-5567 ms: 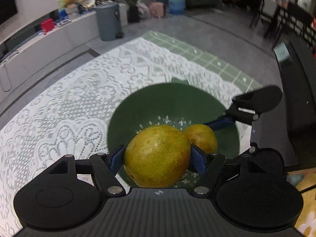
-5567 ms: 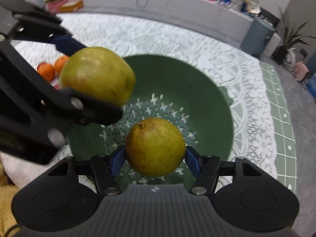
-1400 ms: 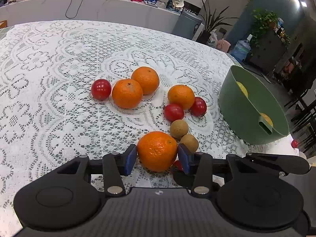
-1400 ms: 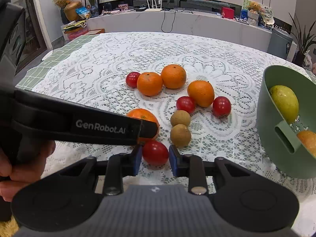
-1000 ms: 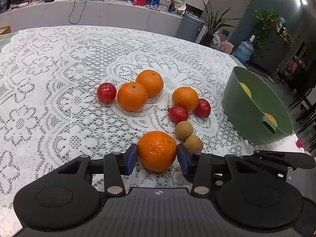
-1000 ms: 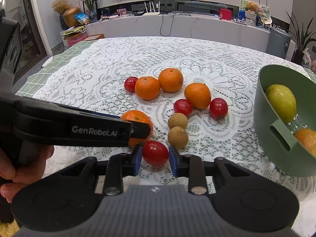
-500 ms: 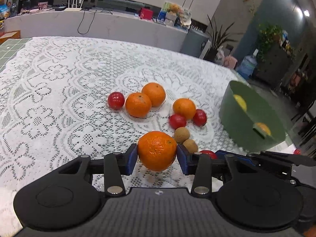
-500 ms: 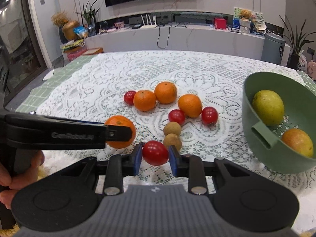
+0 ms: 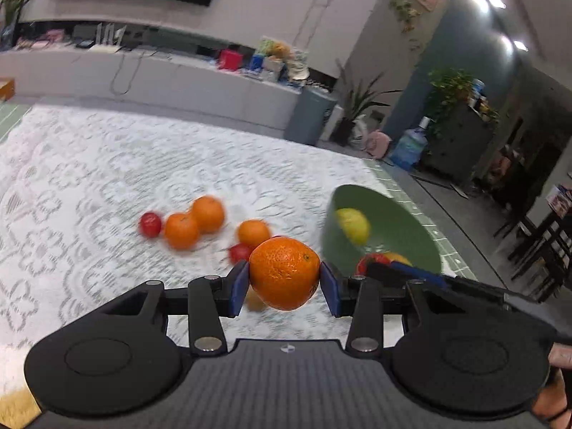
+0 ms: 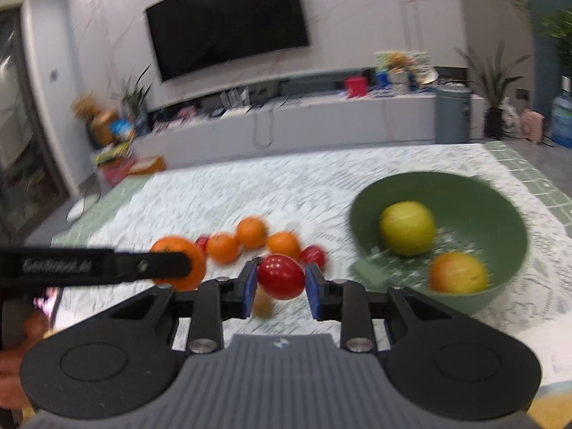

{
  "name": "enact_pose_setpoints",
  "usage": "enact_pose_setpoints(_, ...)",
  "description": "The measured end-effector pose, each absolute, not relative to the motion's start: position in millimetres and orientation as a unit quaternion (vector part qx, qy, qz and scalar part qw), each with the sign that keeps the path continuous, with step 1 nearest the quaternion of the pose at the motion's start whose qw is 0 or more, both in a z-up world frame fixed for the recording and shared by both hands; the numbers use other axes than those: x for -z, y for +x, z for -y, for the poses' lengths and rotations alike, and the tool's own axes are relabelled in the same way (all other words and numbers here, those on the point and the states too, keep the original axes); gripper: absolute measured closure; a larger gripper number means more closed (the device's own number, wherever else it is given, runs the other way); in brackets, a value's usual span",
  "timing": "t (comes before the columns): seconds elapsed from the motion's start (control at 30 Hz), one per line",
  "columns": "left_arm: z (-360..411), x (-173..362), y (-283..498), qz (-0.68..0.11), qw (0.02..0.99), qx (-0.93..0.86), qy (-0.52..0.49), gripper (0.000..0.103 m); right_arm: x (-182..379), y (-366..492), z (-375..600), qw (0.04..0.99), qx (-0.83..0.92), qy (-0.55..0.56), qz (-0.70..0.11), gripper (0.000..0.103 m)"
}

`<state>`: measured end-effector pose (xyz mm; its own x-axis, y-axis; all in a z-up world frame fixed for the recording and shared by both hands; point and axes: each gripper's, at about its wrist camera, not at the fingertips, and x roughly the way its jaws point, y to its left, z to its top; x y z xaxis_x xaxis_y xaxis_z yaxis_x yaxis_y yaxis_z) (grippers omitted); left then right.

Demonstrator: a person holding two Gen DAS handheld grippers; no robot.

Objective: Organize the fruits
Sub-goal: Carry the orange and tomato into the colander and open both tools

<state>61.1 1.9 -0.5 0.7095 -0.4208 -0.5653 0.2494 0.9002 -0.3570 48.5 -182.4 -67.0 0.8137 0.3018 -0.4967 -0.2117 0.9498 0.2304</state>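
Orange in grip: a large orange (image 9: 284, 273) sits pinched between the blue pads (image 9: 238, 287) of the left gripper (image 9: 285, 287), lifted above the lace tablecloth (image 9: 89, 186).
Tomato in grip: a red tomato (image 10: 281, 276) is clamped by the right gripper (image 10: 280, 285), also off the cloth.
Left gripper: closed firmly on the orange, both pads touching its sides.
Right gripper: closed on the tomato; in the left wrist view its finger reaches in from the right, in front of the bowl.
Green bowl: the green bowl (image 10: 500, 221) stands on the cloth to the right of both grippers (much blurred).
Bowl contents: a yellow-green pear (image 10: 407, 228) and a second, more orange pear (image 10: 458, 277) lie inside, apart from each other.
Loose fruit: three oranges (image 10: 252, 232) and a few tomatoes (image 9: 150, 224) lie clustered on the cloth beyond the fingers, left of the bowl.
In the way: the held orange hides part of the cluster in the left wrist view; a small brown fruit (image 10: 262, 304) peeps out below the held tomato.
Surroundings: a wall television (image 10: 227, 18), a long low cabinet (image 10: 321, 118), a grey bin (image 9: 311, 116) and potted plants (image 9: 361, 107) stand behind the table.
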Motion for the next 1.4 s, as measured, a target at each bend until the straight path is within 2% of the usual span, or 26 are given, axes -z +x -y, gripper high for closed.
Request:
enact_pose_setpoints(0.13, 22, -7, 66, -0.326, 0.917, 0.207, -0.098, 0.054, 56, 47, 212, 0.957, -0.1, 0.116, -0.245, 0.077)
enact_pose_setpoints(0.33, 70, -13, 87, -0.338, 0.911, 0.234, -0.04, 0.055, 50, 65, 247, 0.952, -0.063, 0.161, -0.253, 0.077)
enact_pose_setpoints(0.5, 106, -17, 106, -0.339, 0.905, 0.255, 0.024, 0.054, 59, 96, 273, 0.935, -0.058, 0.182, -0.299, 0.077)
enact_pose_setpoints(0.7, 133, -12, 129, -0.352, 0.89, 0.277, 0.087, 0.054, 101, 133, 308, 0.866, -0.072, 0.316, -0.381, 0.077)
enact_pose_setpoints(1.0, 157, 5, 152, -0.376, 0.867, 0.285, 0.16, 0.054, 99, 130, 303, 0.875, -0.079, 0.286, -0.383, 0.077)
enact_pose_setpoints(1.4, 166, 9, 173, -0.399, 0.848, 0.297, 0.181, 0.054, 101, 128, 311, 0.874, -0.082, 0.296, -0.375, 0.076)
